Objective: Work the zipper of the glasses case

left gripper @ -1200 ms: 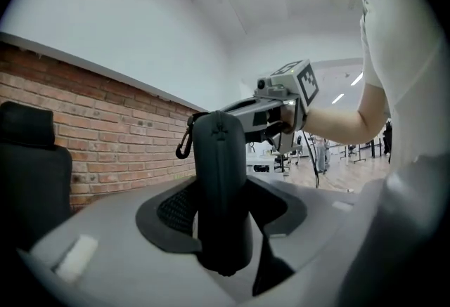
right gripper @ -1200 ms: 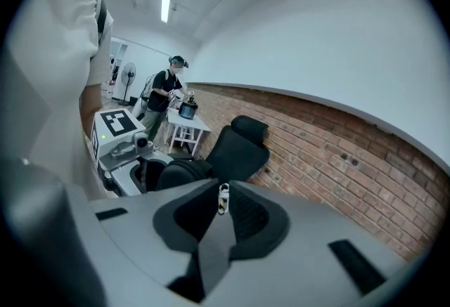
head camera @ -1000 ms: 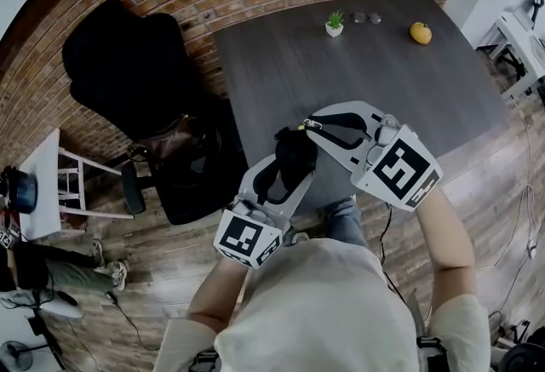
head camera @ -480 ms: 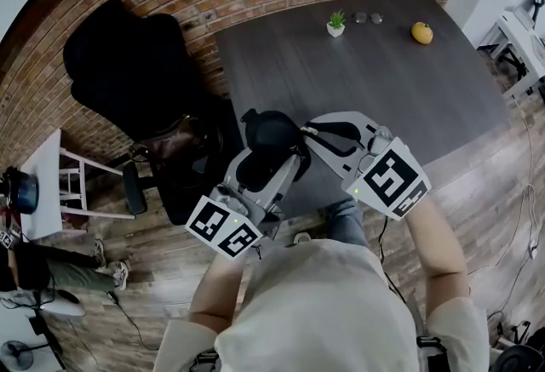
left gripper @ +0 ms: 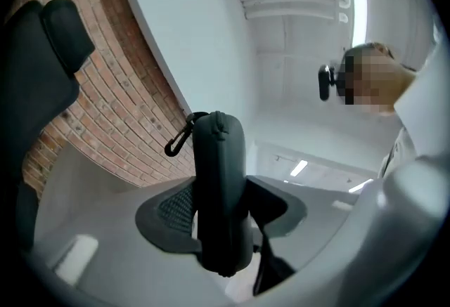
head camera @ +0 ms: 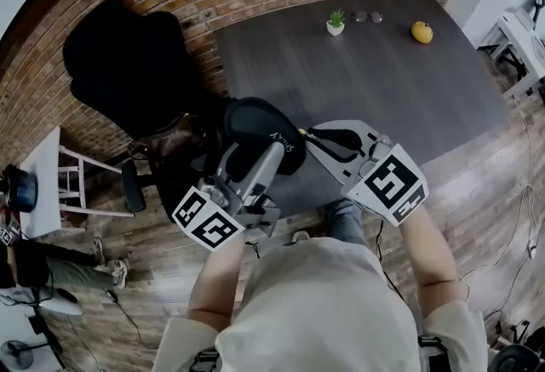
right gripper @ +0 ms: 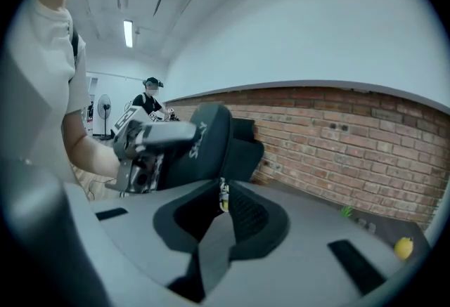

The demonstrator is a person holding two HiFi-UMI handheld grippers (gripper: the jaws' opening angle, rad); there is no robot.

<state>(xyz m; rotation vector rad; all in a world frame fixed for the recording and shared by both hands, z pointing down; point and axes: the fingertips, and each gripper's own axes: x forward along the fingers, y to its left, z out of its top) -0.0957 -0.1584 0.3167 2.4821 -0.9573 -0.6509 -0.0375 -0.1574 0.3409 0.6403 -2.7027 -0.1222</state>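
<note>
Black glasses case (head camera: 255,128) is held up in the air by the table's (head camera: 366,64) front edge, clamped edge-on in my left hand-held gripper (head camera: 260,164). My right hand-held gripper (head camera: 305,134) is pinched almost shut on the little zipper pull (right gripper: 223,194). Looks like I'm mid-zip, so next I drag the pull along the seam without letting the case twist

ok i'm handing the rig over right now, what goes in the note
Left gripper: shut on the glasses case, held edge-up in the air, off the table.
Right gripper: shut on the zipper pull at the case's edge.
Done: both grips set; how far the pull has travelled cannot be told.
Left: draw the pull along the case's edge, case kept clamped.
</note>
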